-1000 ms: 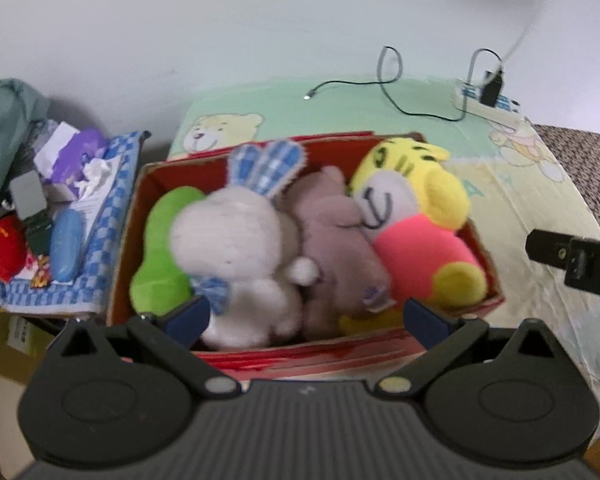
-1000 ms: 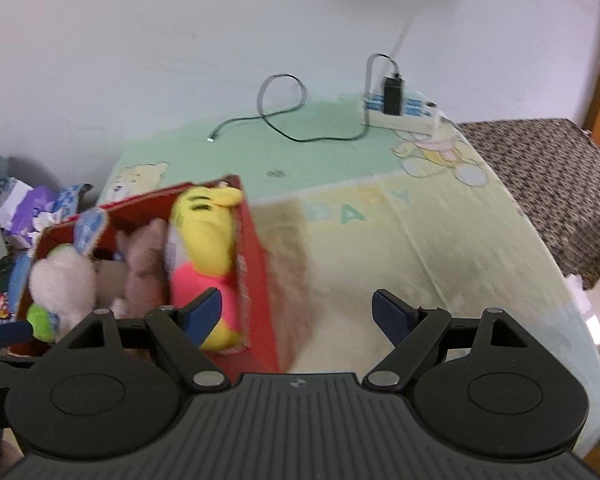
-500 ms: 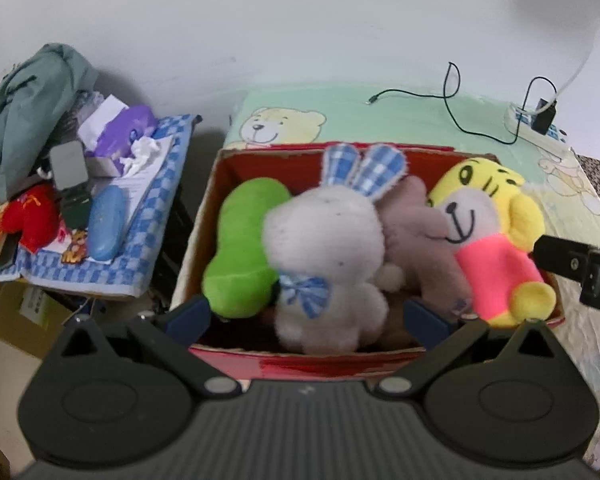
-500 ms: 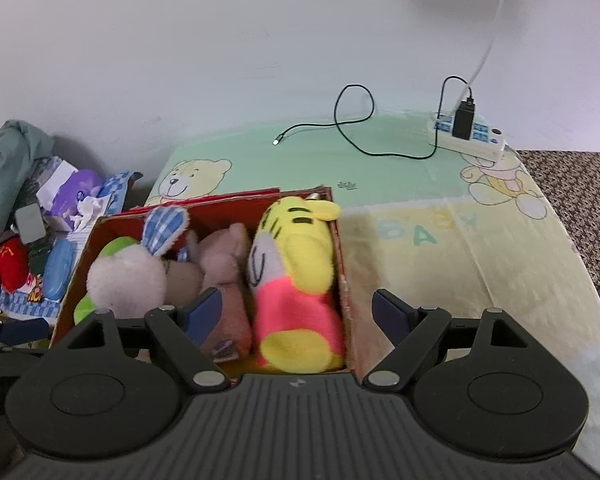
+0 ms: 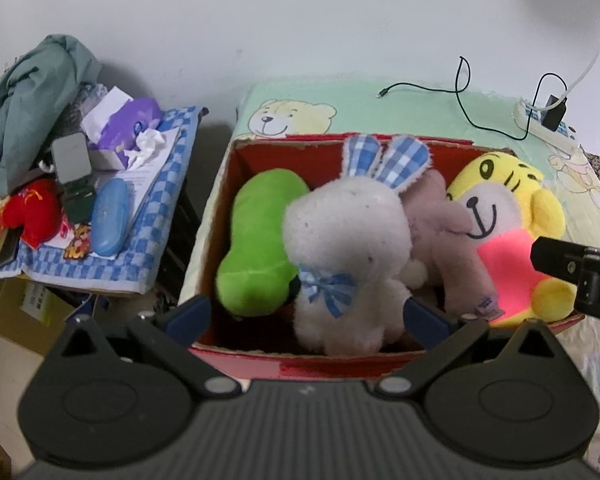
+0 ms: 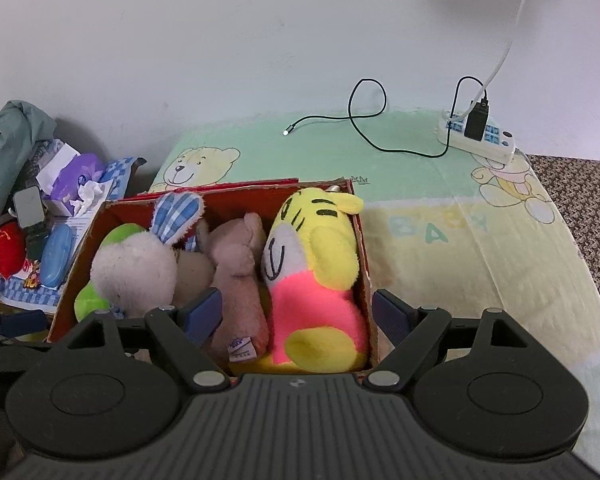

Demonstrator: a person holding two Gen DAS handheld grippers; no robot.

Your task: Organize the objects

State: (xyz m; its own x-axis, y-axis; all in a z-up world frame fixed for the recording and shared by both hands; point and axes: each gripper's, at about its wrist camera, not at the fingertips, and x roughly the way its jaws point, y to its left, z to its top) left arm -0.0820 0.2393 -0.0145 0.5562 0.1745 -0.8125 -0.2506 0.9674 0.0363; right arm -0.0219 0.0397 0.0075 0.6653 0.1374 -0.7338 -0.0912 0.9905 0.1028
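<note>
Over the last second both empty claws, left claw point(image 5: 306, 314) and right claw point(image 6: 296, 310), jaws apart, swung back over the red box point(image 6: 362, 240), whose four plush toys look packed, so organizing seems nearly done.

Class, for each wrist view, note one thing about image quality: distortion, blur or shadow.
Left wrist view: fisheye bends the red box rim, and the white bunny looks soft. Right wrist view: corners are vignetted, and the charging cable stays sharp against the even-lit wall.
</note>
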